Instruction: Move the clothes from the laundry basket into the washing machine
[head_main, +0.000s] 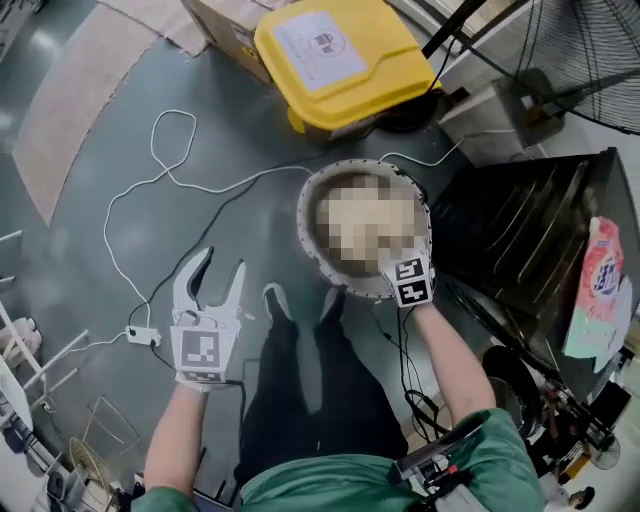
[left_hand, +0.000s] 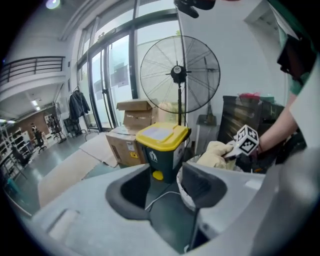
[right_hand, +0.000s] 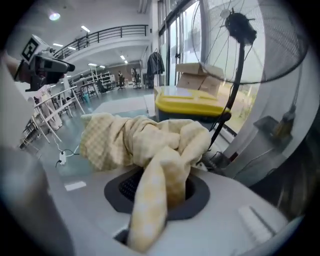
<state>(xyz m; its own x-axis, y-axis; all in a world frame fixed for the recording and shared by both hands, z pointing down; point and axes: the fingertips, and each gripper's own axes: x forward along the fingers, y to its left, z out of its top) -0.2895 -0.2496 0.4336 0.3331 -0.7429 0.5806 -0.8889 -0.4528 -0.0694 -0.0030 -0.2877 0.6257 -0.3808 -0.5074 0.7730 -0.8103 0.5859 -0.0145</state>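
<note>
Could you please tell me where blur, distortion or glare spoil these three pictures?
Head view: a pixelated patch hides the middle of the basket; the rest is fairly clear. Left gripper view: wide-angle bending, dark corners, washed-out windows, and the left gripper's open jaws look soft. Right gripper view: the same bending and dark corners; the cloth in the right gripper is fairly sharp.

Stands with dark-trousered legs (head_main: 300, 390) below, both bare forearms stretched forward. Holds left gripper (head_main: 222, 262) at near left, pointing away and somewhat down, jaws well apart, nothing between. Holds right gripper (head_main: 408, 275) farther off at right, tilted more steeply down, jaws clamped on a yellow checked cloth (right_hand: 135, 140), bunched beyond the jaws and trailing back through the gap. Wears green sleeve (head_main: 500, 450) on right upper arm.
</note>
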